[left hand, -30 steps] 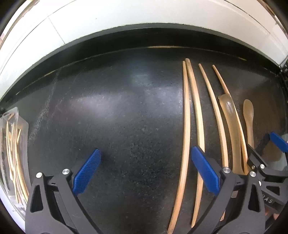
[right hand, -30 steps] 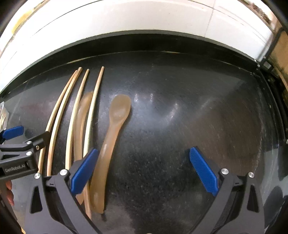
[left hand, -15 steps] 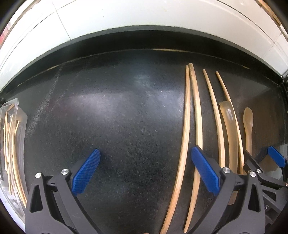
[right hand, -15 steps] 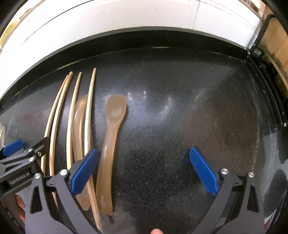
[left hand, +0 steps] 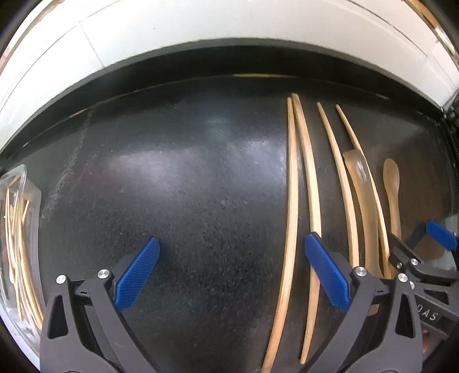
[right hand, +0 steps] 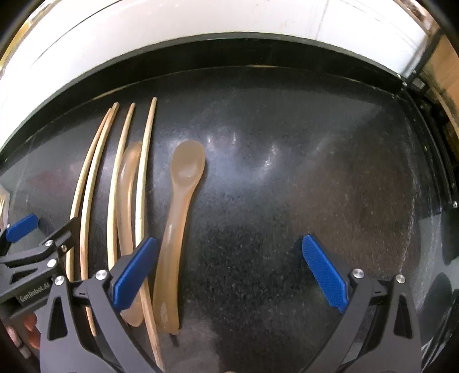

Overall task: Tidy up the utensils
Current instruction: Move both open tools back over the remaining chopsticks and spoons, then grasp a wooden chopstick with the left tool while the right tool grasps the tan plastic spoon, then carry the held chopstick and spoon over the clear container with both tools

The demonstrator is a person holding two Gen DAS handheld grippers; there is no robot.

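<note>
At the far left edge of the left wrist view a clear plastic tray (left hand: pixel 27 195) sits on the dark speckled bench (left hand: pixel 186 178), with a bundle of thin wooden sticks lying in it. The left tongs (left hand: pixel 232 268) fill the bottom of that frame, blue pads spread wide apart with only bare bench between them, gripping nothing. Just right of centre four long wooden chopsticks (left hand: pixel 291 200) lie roughly parallel, running from the upper middle down to the bottom edge; the first two nearly touch at their far tips, the other two sit a little apart. A translucent amber spoon (left hand: pixel 360 183) lies between the last two sticks, and a second amber spoon (left hand: pixel 392 183) rests just beside them, toward the right edge. In the right wrist view the same sticks occupy the left third, the second spoon (right hand: pixel 179 218) lying bowl-up, its handle passing just beside the left blue pad. The right tongs (right hand: pixel 229 268) stand wide open too, holding nothing, over empty bench at the lower centre. A white tiled wall (right hand: pixel 200 25) curves across the top.
</note>
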